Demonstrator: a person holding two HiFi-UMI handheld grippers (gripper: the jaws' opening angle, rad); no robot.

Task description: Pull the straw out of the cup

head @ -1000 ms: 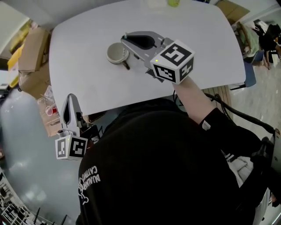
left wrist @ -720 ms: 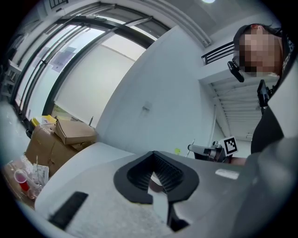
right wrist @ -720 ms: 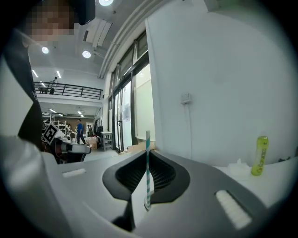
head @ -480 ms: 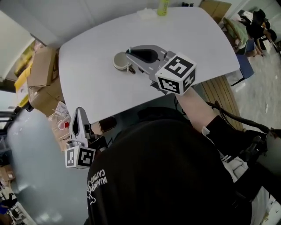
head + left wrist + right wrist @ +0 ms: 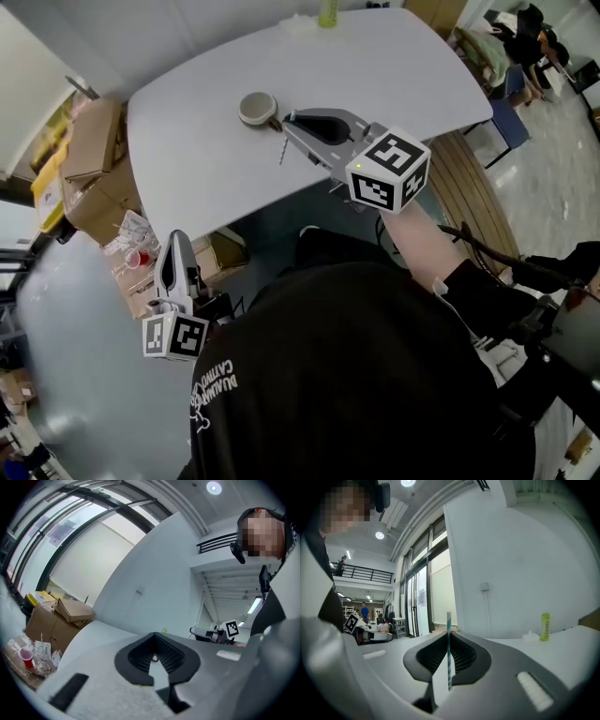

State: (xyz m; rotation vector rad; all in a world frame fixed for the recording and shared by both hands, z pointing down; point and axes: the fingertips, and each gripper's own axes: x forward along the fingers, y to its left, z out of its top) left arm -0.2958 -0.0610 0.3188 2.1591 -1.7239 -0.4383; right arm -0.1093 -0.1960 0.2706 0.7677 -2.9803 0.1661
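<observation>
A round beige cup (image 5: 256,108) stands on the white table (image 5: 403,66), seen from above. My right gripper (image 5: 290,120) hovers just right of the cup, shut on a thin teal-and-white striped straw (image 5: 281,150). The straw hangs below the jaws, clear of the cup. In the right gripper view the straw (image 5: 449,656) stands upright, pinched between the pads of my right gripper (image 5: 449,641). My left gripper (image 5: 175,238) is off the table's left side, over the floor, shut on nothing. The left gripper view shows my left gripper (image 5: 156,657) closed and empty.
A yellow-green bottle (image 5: 327,11) and a crumpled tissue (image 5: 300,22) sit at the table's far edge. Cardboard boxes (image 5: 89,141) and a plastic bag of cups (image 5: 131,248) lie on the floor at the left. A slatted wooden bench (image 5: 473,192) is at the right.
My right gripper has drawn back from the cup to the right with the straw, which now hangs free of the cup. The left gripper has shifted along beside the table's edge.
</observation>
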